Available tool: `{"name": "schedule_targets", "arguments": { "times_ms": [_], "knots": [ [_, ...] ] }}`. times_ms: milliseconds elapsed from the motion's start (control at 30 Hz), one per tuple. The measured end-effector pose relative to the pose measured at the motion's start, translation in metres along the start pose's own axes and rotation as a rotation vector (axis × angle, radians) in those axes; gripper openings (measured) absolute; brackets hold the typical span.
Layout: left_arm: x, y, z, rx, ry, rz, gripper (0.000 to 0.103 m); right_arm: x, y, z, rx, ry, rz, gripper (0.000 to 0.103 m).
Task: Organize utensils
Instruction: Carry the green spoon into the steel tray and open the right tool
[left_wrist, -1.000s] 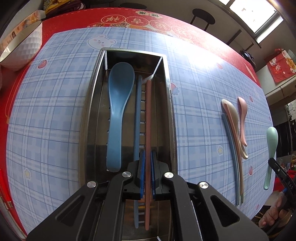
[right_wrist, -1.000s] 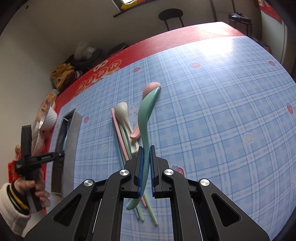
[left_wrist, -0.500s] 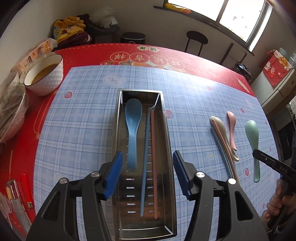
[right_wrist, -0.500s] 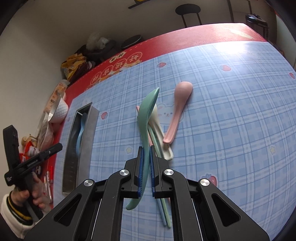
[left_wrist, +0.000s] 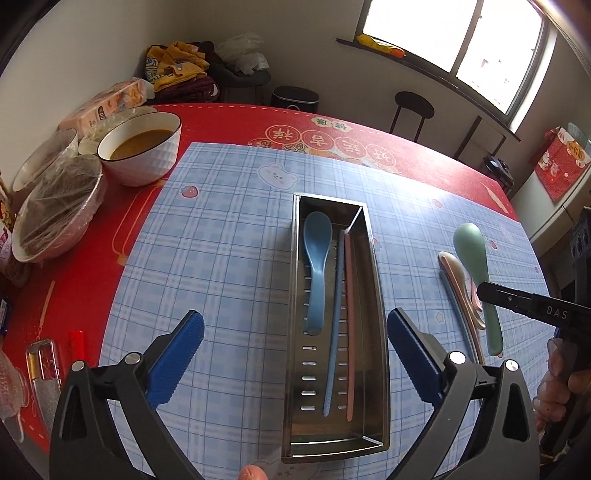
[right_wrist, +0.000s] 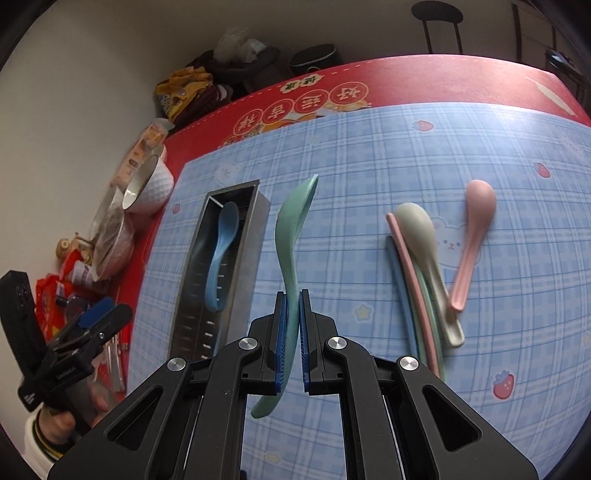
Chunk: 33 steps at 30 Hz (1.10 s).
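A steel tray (left_wrist: 295, 258) lies on the blue checked mat and holds a blue spoon (left_wrist: 316, 266), a blue chopstick (left_wrist: 336, 314) and a pink chopstick (left_wrist: 349, 314). My left gripper (left_wrist: 294, 319) hovers above the tray's near end, its jaws opening wide with nothing between them. My right gripper (right_wrist: 291, 306) is shut on the handle of a green spoon (right_wrist: 291, 229), held in the air just right of the tray (right_wrist: 255, 236). A beige spoon (right_wrist: 421, 236), a pink spoon (right_wrist: 476, 214) and loose chopsticks (right_wrist: 413, 295) lie on the mat to the right.
A white bowl of soup (left_wrist: 142, 151) and film-covered bowls (left_wrist: 59, 210) stand at the table's left edge. A red lighter (left_wrist: 77, 347) and small clutter lie near the left front. A stool (left_wrist: 413, 107) stands beyond the table.
My left gripper let go of the pink chopstick in the tray, opened wide and pulled up and back. My right gripper carried the green spoon left, close to the tray.
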<state>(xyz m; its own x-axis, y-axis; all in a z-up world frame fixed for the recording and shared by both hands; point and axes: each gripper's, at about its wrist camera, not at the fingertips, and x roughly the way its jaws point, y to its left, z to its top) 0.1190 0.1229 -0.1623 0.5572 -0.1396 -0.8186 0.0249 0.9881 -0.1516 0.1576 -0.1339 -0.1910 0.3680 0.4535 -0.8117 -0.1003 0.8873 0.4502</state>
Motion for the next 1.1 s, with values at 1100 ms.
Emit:
{"name": "schedule_targets", "arguments": {
  "times_ms": [1100],
  "knots": [
    [0.008, 0.090, -0.009, -0.196, -0.017, -0.022, 0.097, 0.151, 0.098, 0.041, -0.084, 0.227, -0.183, 0.008]
  ]
}}
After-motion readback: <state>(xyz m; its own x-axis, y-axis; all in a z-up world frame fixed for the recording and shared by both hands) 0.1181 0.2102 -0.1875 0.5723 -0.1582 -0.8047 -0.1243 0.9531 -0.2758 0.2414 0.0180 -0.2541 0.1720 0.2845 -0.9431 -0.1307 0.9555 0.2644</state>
